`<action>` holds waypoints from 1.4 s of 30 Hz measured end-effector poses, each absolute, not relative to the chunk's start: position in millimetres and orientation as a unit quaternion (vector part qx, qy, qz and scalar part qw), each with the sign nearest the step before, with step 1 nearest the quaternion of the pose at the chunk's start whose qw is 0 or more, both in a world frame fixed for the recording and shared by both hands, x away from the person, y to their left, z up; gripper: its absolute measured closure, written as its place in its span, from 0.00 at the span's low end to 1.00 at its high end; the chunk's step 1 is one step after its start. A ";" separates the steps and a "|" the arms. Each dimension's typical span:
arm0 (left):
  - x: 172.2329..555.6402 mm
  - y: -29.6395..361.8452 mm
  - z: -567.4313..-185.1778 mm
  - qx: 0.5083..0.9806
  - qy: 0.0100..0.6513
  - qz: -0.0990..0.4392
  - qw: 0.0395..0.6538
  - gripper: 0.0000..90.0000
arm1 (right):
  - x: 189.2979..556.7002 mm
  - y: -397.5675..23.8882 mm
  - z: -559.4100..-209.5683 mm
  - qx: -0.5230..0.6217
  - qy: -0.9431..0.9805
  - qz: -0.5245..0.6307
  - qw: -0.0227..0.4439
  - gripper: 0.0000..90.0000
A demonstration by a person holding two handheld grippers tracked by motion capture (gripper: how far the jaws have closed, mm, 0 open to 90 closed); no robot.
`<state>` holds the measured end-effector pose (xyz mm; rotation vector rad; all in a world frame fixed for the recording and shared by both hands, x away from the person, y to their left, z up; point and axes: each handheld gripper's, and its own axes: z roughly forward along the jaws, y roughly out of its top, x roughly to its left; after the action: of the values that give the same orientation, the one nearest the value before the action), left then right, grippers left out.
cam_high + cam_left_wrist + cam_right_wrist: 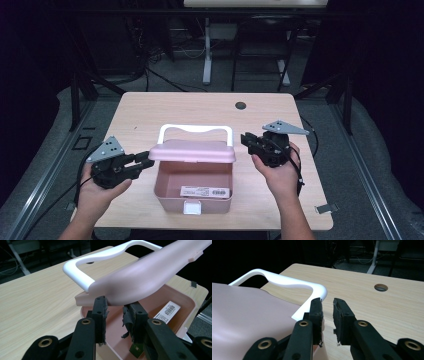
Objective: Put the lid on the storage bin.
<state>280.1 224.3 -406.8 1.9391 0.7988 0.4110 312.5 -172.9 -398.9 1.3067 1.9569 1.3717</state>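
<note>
Pink box (pixel 192 187) sits half open, lid (pixel 192 151) raised; left gripper (pixel 145 164) and right gripper (pixel 248 141) flank it, jaws narrowly parted, empty.

This looks like a lab or recording studio set up for data capture. A pale wood-grain surface (pixel 150 112) with a round cable hole (pixel 241 105) stands on grey carpet floor (pixel 50 130), ringed by black metal frame struts (pixel 80 85) and dark curtaining. Loose black cables (pixel 160 77) trail over the floor behind it. Farther back stands a second desk on a white metal leg (pixel 206 50). Metal rails (pixel 370 175) run along the floor at either side.
</note>
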 end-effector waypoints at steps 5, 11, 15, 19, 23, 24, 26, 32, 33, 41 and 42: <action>277.7 224.7 -408.6 0.798 0.328 0.165 0.478 0.79 | 313.2 -172.4 -399.8 0.468 0.704 0.492 0.207 0.84; 274.7 226.6 -412.5 0.799 0.328 0.160 0.478 0.79 | 313.2 -170.9 -400.5 0.467 0.706 0.491 0.205 0.84; 272.3 227.4 -416.6 0.799 0.327 0.158 0.479 0.79 | 313.8 -170.2 -401.8 0.467 0.706 0.491 0.206 0.84; 270.4 228.3 -419.6 0.802 0.324 0.155 0.477 0.79 | 314.0 -170.5 -402.3 0.467 0.705 0.491 0.208 0.84; 267.9 228.6 -423.3 0.803 0.324 0.155 0.476 0.79 | 314.1 -170.8 -402.4 0.468 0.706 0.491 0.205 0.84; 267.2 228.6 -424.3 0.803 0.324 0.155 0.476 0.79 | 314.4 -170.8 -402.8 0.468 0.707 0.490 0.204 0.84; 266.1 228.7 -425.9 0.804 0.324 0.154 0.474 0.79 | 315.3 -170.7 -404.1 0.468 0.707 0.489 0.202 0.84; 263.6 229.2 -433.1 0.806 0.323 0.152 0.472 0.79 | 317.9 -169.8 -407.3 0.470 0.711 0.485 0.196 0.83; 263.3 229.5 -434.4 0.806 0.323 0.151 0.472 0.79 | 318.1 -169.7 -407.5 0.471 0.710 0.485 0.196 0.83; 260.1 229.1 -440.4 0.808 0.322 0.154 0.469 0.79 | 320.1 -170.8 -409.3 0.472 0.709 0.487 0.190 0.81; 259.8 229.1 -441.5 0.808 0.321 0.156 0.469 0.79 | 320.3 -171.0 -409.7 0.473 0.708 0.489 0.189 0.81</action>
<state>259.8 229.1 -441.5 1.9797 0.7877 0.3816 320.3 -171.0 -409.7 1.3307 1.9916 1.3754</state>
